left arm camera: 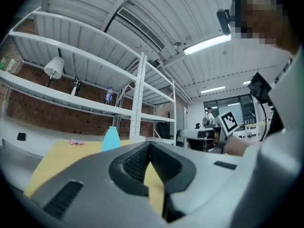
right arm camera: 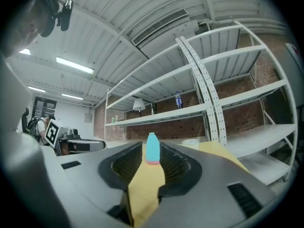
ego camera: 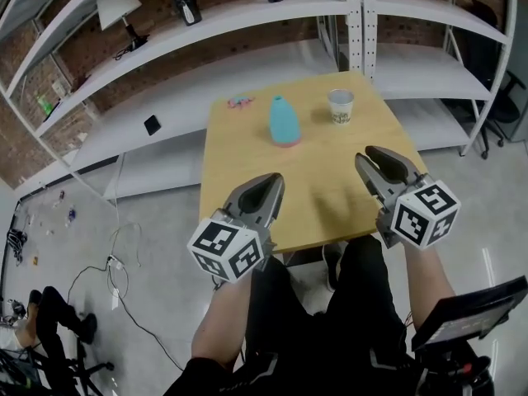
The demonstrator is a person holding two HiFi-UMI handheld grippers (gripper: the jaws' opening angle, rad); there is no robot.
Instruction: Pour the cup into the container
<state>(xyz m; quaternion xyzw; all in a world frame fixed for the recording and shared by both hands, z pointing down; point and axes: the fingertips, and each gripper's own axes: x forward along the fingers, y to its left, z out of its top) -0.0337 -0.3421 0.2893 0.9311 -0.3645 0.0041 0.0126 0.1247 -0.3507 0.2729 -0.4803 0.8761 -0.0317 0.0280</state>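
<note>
While both grippers are hovering over the near edge of the table (ego camera: 247, 180), the paper cup (ego camera: 340, 106) is standing upright near the far right corner. It is lying at about 11 o'clock from the right gripper (ego camera: 370, 157) and well apart from it. That gripper is sitting nearer the cup than the left gripper (ego camera: 273, 181), and its jaws are standing narrowly apart with nothing between them (the gap probably needs widening to straddle the cup). The left gripper's jaws are meeting at the tips, empty. The blue container (ego camera: 285, 121) is standing upright at about 9 o'clock of the cup, near but not touching. Nothing is blocking the bare wood between right gripper and cup; a small pink item (ego camera: 240, 101) is lying beyond the container.
</note>
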